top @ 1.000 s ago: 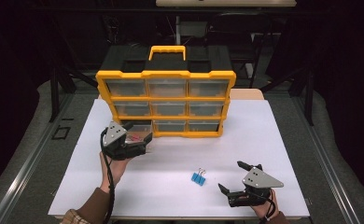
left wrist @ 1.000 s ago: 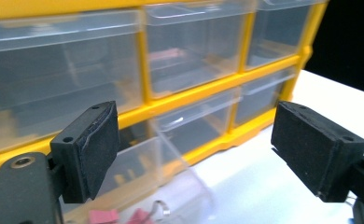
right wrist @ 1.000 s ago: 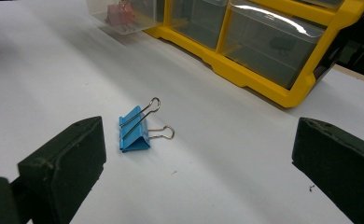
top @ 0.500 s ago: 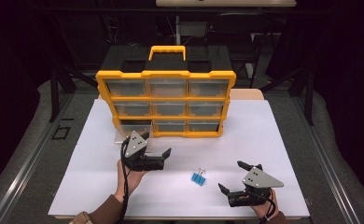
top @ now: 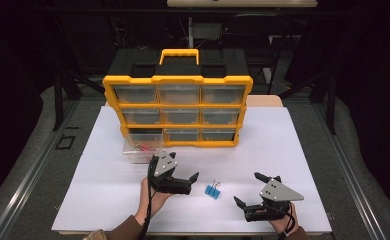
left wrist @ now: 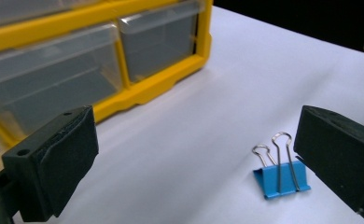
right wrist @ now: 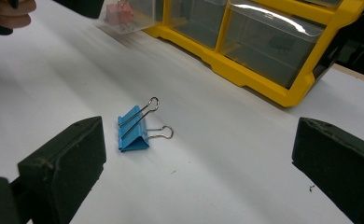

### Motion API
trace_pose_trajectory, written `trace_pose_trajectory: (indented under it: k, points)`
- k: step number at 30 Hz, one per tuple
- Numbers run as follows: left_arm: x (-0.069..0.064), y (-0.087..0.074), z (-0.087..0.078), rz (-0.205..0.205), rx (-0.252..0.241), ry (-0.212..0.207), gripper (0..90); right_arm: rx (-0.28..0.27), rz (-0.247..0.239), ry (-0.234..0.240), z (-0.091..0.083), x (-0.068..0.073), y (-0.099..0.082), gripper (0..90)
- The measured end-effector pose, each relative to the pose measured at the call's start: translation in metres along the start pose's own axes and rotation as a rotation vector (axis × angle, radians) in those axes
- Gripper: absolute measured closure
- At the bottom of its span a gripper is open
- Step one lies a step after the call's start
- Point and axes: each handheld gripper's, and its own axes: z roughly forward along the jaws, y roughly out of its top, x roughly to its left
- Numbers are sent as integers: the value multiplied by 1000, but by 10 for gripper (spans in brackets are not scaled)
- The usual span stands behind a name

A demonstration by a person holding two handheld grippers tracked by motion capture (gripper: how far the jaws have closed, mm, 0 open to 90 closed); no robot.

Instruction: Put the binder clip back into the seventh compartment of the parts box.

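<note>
Since a second ago, we've brought our left hand-held gripper (top: 192, 181) away from the pulled-out drawer and down toward the blue binder clip (top: 213, 191), and its jaws have just been opening, with nothing between them. Our right hand-held gripper (top: 248, 192) hasn't budged.

So, the clip: small, blue folded body, two silver wire handles. It's lying flat on the white surface (top: 303, 150), in front of the yellow organizer (top: 178, 80) and between our two hand-held grippers. In the left gripper view the clip (left wrist: 282, 177) sits just beside the jaw at the right of that view, maybe touching it, we can't tell.

Left hand-held gripper is spread wide and holding nothing. Right one is wide open too, resting at the near edge of the surface, pointed at the clip (right wrist: 132, 127) but well clear of it.

Further out, a clear drawer (top: 142, 150) sits pulled out in front of the organizer's bottom-left slot, with something pink inside.
</note>
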Motion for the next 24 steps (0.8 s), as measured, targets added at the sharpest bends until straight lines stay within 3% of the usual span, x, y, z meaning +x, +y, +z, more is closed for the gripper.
trace_pose_trajectory:
  k: [13,19,24]
  points:
    - [-32,-10,27,24,109,-41,0,1,14,-7,0,-2,-1,0]
    - [-43,-14,39,22,182,-54,0,3,13,-4,1,-1,0,0]
    - [-52,-17,45,28,194,-62,34,2,10,1,0,-1,0,0]
